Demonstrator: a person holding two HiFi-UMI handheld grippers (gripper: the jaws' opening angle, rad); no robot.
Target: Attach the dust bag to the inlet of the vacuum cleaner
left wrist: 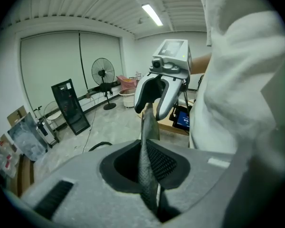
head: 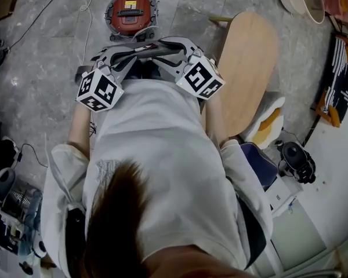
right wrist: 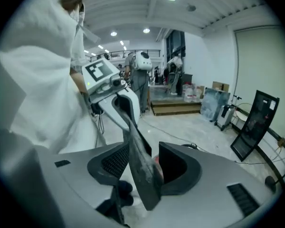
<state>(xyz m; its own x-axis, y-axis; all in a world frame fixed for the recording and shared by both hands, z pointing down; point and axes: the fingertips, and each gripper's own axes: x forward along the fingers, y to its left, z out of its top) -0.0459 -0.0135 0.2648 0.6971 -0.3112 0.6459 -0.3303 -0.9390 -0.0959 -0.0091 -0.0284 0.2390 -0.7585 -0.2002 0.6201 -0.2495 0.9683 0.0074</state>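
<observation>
Grey stone floor point(head: 40, 80) of a cluttered room. Seemingly mid-carry, with attachment not yet begun; next calls for lowering toward the inlet and lining up the bag's opening. Nearest, left claw point(left wrist: 146, 172) pinched almost together on the thin dust bag point(left wrist: 149, 122); right claw point(right wrist: 145, 167) spread wide, with the same bag leaning between its pads, unclamped. Farther ahead on the floor, red vacuum cleaner point(head: 130, 13), well apart from the bag
</observation>
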